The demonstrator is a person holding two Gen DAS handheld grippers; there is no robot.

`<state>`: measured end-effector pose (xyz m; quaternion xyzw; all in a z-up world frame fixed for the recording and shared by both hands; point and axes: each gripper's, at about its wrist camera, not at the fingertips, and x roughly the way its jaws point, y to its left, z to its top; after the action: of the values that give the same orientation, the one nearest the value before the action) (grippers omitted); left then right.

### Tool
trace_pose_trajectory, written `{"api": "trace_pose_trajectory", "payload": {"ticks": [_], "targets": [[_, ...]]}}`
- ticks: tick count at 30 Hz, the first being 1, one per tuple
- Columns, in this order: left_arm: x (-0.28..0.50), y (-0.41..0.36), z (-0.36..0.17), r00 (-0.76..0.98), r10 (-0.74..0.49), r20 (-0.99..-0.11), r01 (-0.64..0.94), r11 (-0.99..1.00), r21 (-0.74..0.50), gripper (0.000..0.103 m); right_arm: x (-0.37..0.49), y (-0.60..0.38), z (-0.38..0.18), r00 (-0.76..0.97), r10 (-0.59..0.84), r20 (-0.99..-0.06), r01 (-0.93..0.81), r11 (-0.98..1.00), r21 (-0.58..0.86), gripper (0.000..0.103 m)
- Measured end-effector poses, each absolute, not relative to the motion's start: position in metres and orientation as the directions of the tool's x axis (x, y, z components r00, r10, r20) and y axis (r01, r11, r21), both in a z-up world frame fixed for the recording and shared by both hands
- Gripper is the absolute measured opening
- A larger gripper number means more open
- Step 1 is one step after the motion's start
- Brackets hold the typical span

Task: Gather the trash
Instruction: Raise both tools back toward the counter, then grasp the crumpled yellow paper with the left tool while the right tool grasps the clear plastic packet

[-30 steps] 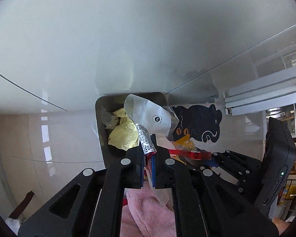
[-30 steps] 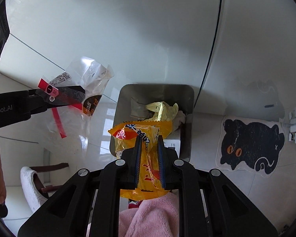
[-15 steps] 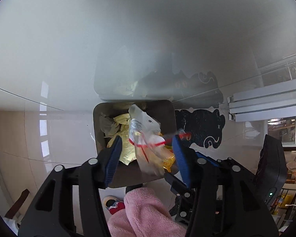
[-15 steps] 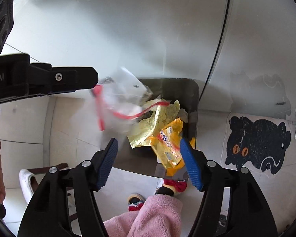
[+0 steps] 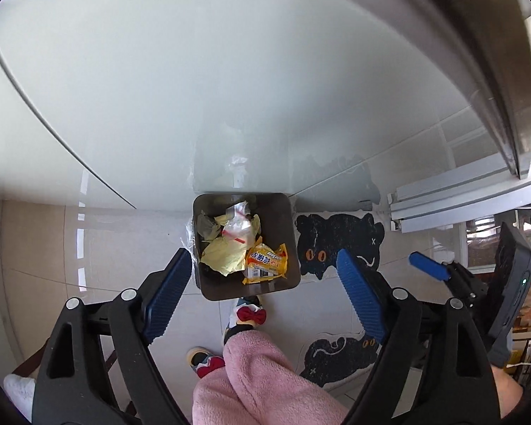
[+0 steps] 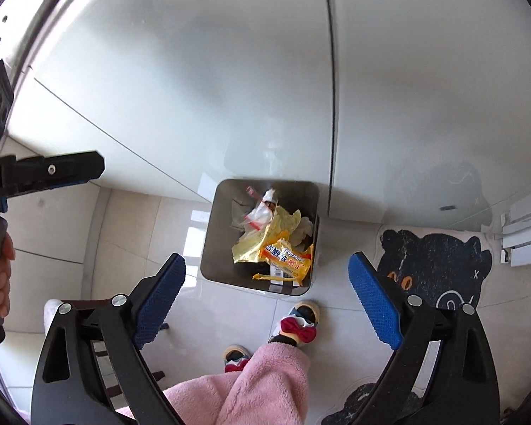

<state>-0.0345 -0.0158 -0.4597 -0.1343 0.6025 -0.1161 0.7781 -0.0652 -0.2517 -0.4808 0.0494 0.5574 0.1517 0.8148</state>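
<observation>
Release is complete: both wrappers, pinched a second ago, now lie in the trash bin (image 5: 290,248). Left tongs (image 5: 265,297) and right tongs (image 6: 269,297) are spread wide and empty. The orange snack wrapper (image 6: 286,260) rests flat on the yellow paper (image 5: 223,255), long axis running left-right across the bin; the clear bag (image 5: 239,228) lies behind it. This pair counts as collected.

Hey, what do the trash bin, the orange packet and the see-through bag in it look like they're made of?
Trash bin: probably brushed metal, given its dull grey sheen and soft reflections, though coated plastic is possible.
Orange packet: glossy printed plastic film that crinkles and catches glare.
See-through bag: thin clear plastic with a red strip, since the yellow wrapper shows faintly through it.
</observation>
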Motion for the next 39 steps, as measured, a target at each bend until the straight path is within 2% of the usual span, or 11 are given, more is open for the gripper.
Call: {"api": "trace_pose_trajectory", "payload": {"ticks": [9,17,24,33,35,37,39], "targets": [[-0.035,-0.001,-0.314,0.42,-0.417,-0.806,0.116,0.905,-0.408,0.082,-0.057,-0.267,-0.305,0.584,0.324,-0.744,-0.267,0.943,0.2,0.099],[0.023,-0.004,-0.237,0.527,-0.407,-0.746,0.154,0.909,-0.387,0.082,-0.001,-0.26,-0.232,0.671,0.32,-0.669,-0.284,0.944,0.167,0.099],[0.095,-0.003,-0.21,0.549,-0.346,-0.761,0.136,0.935,-0.328,0.082,0.057,-0.25,-0.214,0.672,0.349,-0.653,-0.339,0.929,0.149,0.099],[0.201,-0.023,-0.204,0.553,-0.299,-0.778,0.133,0.953,-0.272,0.082,0.145,-0.229,-0.232,0.609,0.359,-0.707,-0.389,0.912,0.127,0.097],[0.223,-0.031,-0.204,0.556,-0.3,-0.776,0.141,0.953,-0.267,0.082,0.162,-0.224,-0.239,0.592,0.349,-0.726,-0.401,0.909,0.111,0.092],[0.244,-0.038,-0.205,0.551,-0.312,-0.774,0.15,0.949,-0.277,0.082,0.181,-0.222,-0.248,0.562,0.338,-0.755,-0.402,0.909,0.109,0.081],[0.263,-0.045,-0.208,0.542,-0.332,-0.772,0.154,0.942,-0.297,0.082,0.197,-0.221,-0.257,0.533,0.332,-0.779,-0.402,0.909,0.112,0.077]]}}
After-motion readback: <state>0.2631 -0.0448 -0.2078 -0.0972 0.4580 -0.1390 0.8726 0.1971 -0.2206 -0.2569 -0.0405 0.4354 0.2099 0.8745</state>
